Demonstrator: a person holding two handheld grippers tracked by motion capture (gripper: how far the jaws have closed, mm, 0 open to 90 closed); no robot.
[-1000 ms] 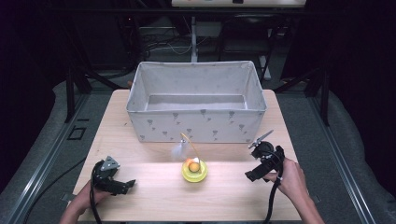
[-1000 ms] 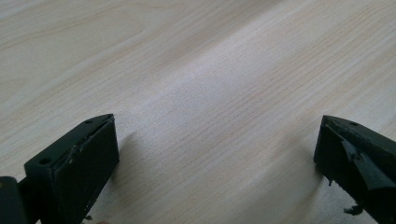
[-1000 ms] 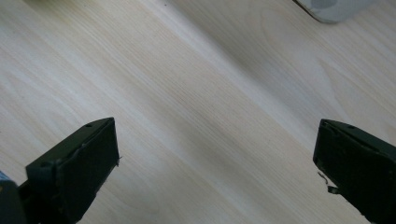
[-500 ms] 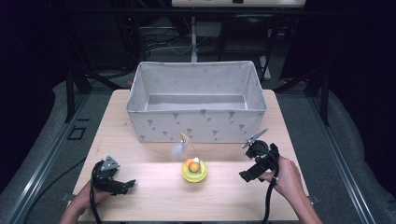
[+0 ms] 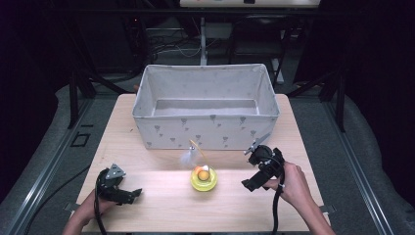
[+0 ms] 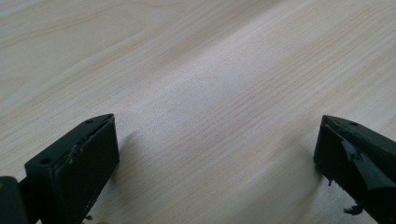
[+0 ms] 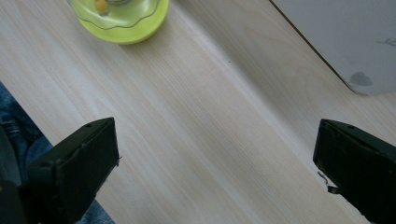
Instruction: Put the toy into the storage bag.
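Observation:
A yellow-green round toy (image 5: pixel 203 179) with an orange ball inside and a white feather on a thin stem sits on the wooden table (image 5: pixel 161 208), in front of a pale fabric box (image 5: pixel 205 128). My right gripper (image 5: pixel 253 170) hovers just right of the toy, open and holding nothing. In the right gripper view its jaws (image 7: pixel 217 135) stand wide apart over bare wood, with the toy (image 7: pixel 120 19) at the top left and a corner of the box (image 7: pixel 345 42) at the top right. My left gripper (image 5: pixel 128 192) rests near the front left, open (image 6: pixel 217 135) over bare wood.
The box is open-topped and looks empty, filling the back half of the table. Dark floor and metal frame legs surround the table. Blue trouser cloth (image 7: pixel 18 135) shows past the table's front edge in the right gripper view.
My right gripper has moved left, closer to the toy. The left gripper and the toy have stayed put.

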